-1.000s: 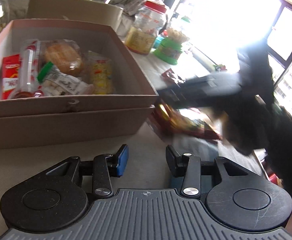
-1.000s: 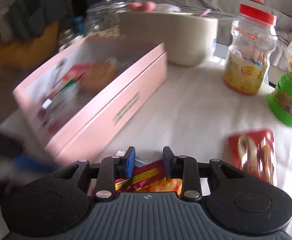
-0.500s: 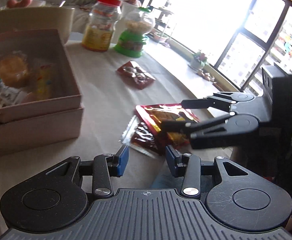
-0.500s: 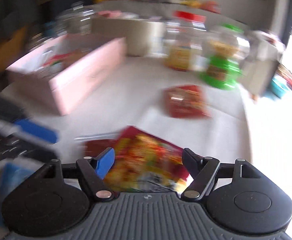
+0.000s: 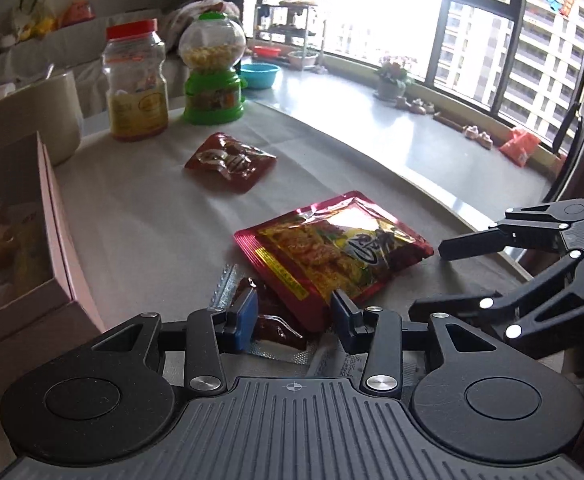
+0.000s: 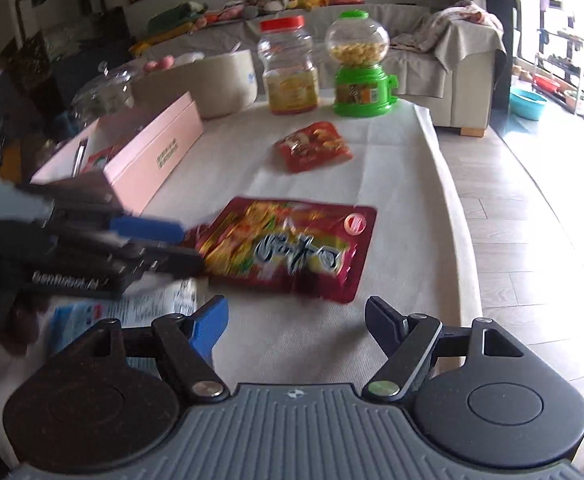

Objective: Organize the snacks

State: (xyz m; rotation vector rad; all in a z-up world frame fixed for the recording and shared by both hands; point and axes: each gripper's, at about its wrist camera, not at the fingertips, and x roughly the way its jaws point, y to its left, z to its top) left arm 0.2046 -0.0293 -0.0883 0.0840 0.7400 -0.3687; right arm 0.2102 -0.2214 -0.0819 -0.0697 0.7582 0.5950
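Note:
A large red and yellow snack bag (image 5: 336, 246) (image 6: 292, 248) lies flat on the white tablecloth. A dark brown snack in clear wrap (image 5: 269, 320) lies partly under its near corner. My left gripper (image 5: 294, 318) is open, its fingers either side of that dark snack, low over the cloth. My right gripper (image 6: 296, 320) is wide open and empty, just short of the large bag; it also shows at the right of the left wrist view (image 5: 444, 276). A smaller red snack packet (image 5: 229, 162) (image 6: 314, 146) lies farther back. The pink box (image 5: 57, 216) (image 6: 151, 152) holds several snacks.
A red-lidded jar (image 5: 135, 80) (image 6: 287, 66), a green candy dispenser (image 5: 213, 72) (image 6: 362, 66) and a cream bowl (image 6: 211, 80) stand at the table's far end. A blue and white packet (image 6: 127, 308) lies near the front edge. The table's right edge drops to the floor.
The right gripper let go of the large bag, opened wide and drew back. The left gripper swung right from the box and came down around the dark snack.

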